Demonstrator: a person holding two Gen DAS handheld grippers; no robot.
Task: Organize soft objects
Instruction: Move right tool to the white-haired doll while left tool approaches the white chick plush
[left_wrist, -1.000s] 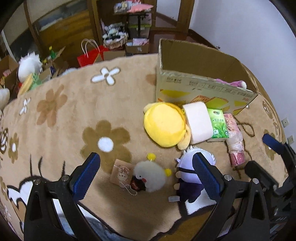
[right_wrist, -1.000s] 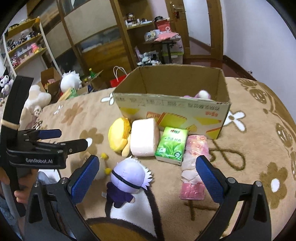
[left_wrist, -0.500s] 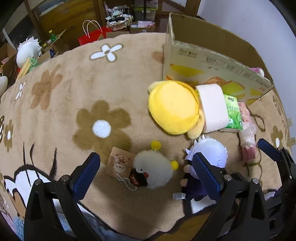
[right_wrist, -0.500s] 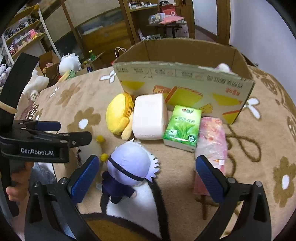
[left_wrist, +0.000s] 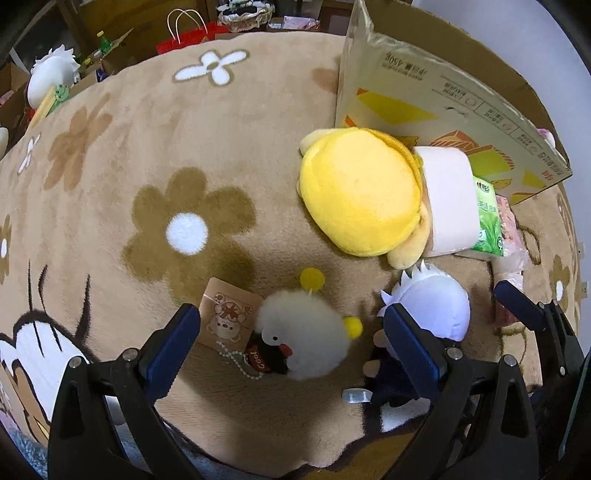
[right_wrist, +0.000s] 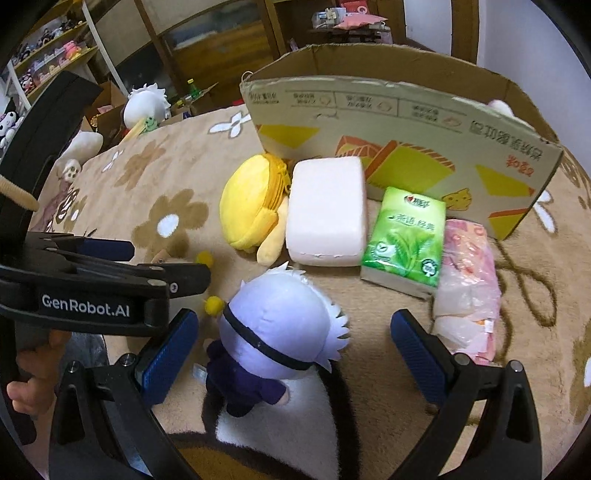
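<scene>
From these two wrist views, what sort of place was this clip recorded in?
Probably a room in a home, perhaps a bedroom or playroom: a plush flower-patterned carpet covers the floor, wooden shelves hold small toys, and a cardboard box sits among plush dolls.

Support surface: tan plush rug with brown and white flower pattern (left_wrist: 155, 155). Lying directly on it: open printed cardboard box (right_wrist: 399, 122); round yellow plush (left_wrist: 360, 192), touching pale pink foam block (right_wrist: 327, 210); green tissue pack (right_wrist: 406, 238); pink plastic-wrapped pack (right_wrist: 467, 280); lavender-haired doll in dark clothes (right_wrist: 273, 339); fluffy white bird plush (left_wrist: 303, 343); brown bear-print card (left_wrist: 229, 319).
</scene>
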